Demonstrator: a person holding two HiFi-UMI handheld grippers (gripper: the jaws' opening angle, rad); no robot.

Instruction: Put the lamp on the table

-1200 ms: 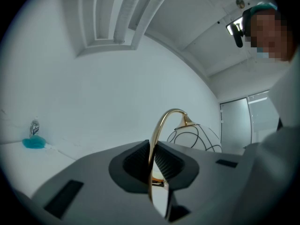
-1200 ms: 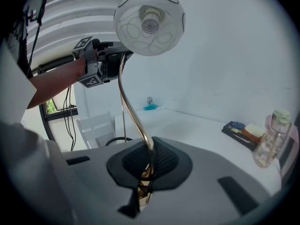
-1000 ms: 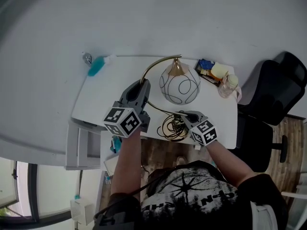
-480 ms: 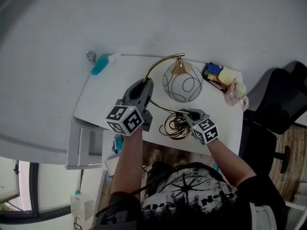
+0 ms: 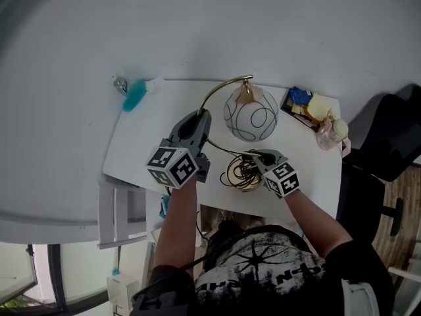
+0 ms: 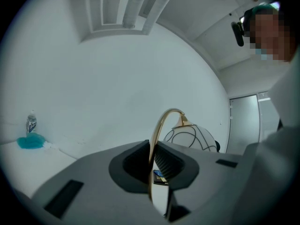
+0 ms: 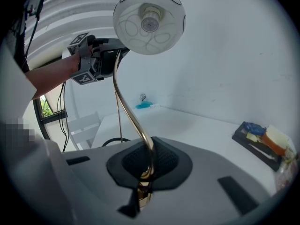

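The lamp has a curved gold stem (image 5: 214,94) and a white globe shade (image 5: 248,115) with black line markings. It stands over the white table (image 5: 145,143). My left gripper (image 5: 200,117) is shut on the stem partway up; the gold stem (image 6: 151,168) runs between its jaws. My right gripper (image 5: 258,155) is shut on the lower stem (image 7: 148,161), just above the base and its coiled black cord (image 5: 240,174) near the table's front edge. The shade (image 7: 149,20) hangs overhead in the right gripper view. Whether the base rests on the table is hidden.
A blue cloth-like item (image 5: 135,95) and a small bottle (image 5: 119,83) lie at the table's far left corner. A dark tray of small items (image 5: 308,105) and a jar (image 5: 331,131) sit at the far right. A black office chair (image 5: 388,143) stands right of the table.
Both grippers keep their hold on the lamp. The lamp has shifted slightly left, away from the tray, and the head view has drifted over the table.
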